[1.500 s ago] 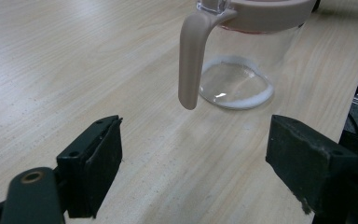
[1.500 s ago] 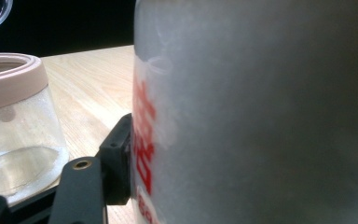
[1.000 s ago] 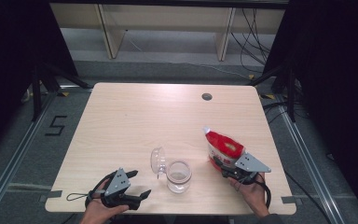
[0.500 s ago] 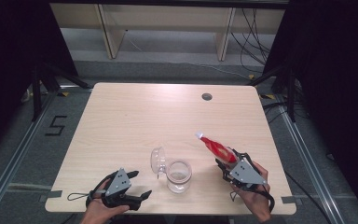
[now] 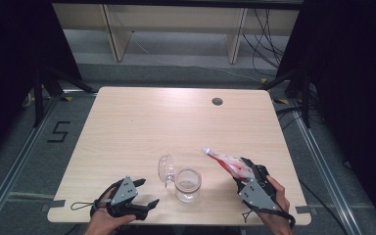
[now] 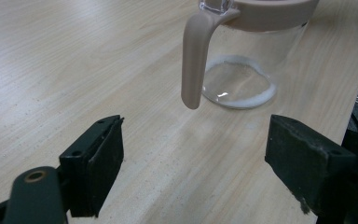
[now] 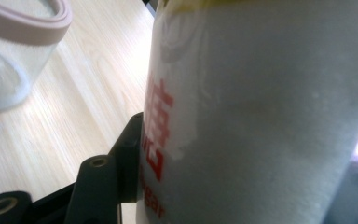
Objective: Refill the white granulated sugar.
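- Sugar pouch: my right hand-held gripper is clamped on it, tilted above the bench, near the right edge.
- I see my left hand-held gripper released at the front edge, just beside the glass jar.
- Far bench lies bare.
- Red print reads "gar".

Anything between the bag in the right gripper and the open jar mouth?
Nothing visible. The bag in the right gripper points toward the glass jar across bare table. The jar's hinged lid is flipped open on its far-left side, away from the bag. The left gripper sits open, left of the jar.
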Demonstrator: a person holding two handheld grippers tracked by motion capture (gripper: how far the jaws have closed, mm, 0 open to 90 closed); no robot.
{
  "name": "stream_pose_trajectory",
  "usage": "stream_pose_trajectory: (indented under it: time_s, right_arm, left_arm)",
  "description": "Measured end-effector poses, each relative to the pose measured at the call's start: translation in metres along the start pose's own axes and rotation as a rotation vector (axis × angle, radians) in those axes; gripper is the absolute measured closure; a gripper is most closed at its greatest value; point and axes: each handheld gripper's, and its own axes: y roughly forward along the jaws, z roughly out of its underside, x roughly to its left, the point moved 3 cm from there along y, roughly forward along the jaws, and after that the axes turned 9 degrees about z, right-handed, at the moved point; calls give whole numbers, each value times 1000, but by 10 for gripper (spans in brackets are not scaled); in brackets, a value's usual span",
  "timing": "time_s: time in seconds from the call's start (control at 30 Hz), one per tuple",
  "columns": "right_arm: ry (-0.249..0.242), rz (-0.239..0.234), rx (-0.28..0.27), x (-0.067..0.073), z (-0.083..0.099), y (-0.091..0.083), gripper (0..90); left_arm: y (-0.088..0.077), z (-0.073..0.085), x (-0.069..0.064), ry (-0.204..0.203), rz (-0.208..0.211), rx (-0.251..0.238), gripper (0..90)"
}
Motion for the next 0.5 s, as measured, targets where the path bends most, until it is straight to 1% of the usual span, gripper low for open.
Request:
stream_pose_trajectory:
  time_s: [0.03,0.07,0.1,0.2,0.23,0.27,0.3,0.33,0.37,0.4,0.43,0.47,0.5]
  right_arm:
    - [-31,4,-4,1,-2,-2,460]
    - [-73,-4,-8,2,-3,-3,460]
    - [-100,7,0,4,-5,-6,460]
    - [-137,3,-7,8,-7,-9,461]
    - [-155,5,4,9,-8,-11,461]
    - [-188,4,2,10,-9,-11,461]
    - [-201,10,8,12,-9,-12,461]
    - [-233,32,-3,11,-9,-13,461]
    - [-230,24,10,12,-10,-15,461]
    - [-250,33,-4,12,-10,-15,462]
    - [-276,38,-6,13,-11,-16,462]
    - [-324,47,-8,14,-12,-17,461]
    - [-387,56,-21,13,-14,-17,462]
  left_arm:
    - [0,0,0,-1,-1,-6,189]
    - [0,0,0,-8,-3,-7,189]
    - [0,0,0,-8,-3,-7,189]
    - [0,0,0,-11,-5,-13,189]
    - [0,0,1,-4,-6,-5,190]
    - [-1,0,1,1,-6,-5,190]
    - [0,0,1,0,-6,-11,190]
    - [0,0,1,-4,-6,-11,189]
    - [0,0,1,-6,-6,-12,189]
    - [0,0,1,-4,-6,-10,190]
    - [-1,0,1,-1,-10,2,190]
    - [0,0,1,-1,-5,2,190]
    - [0,0,1,-1,-6,2,190]
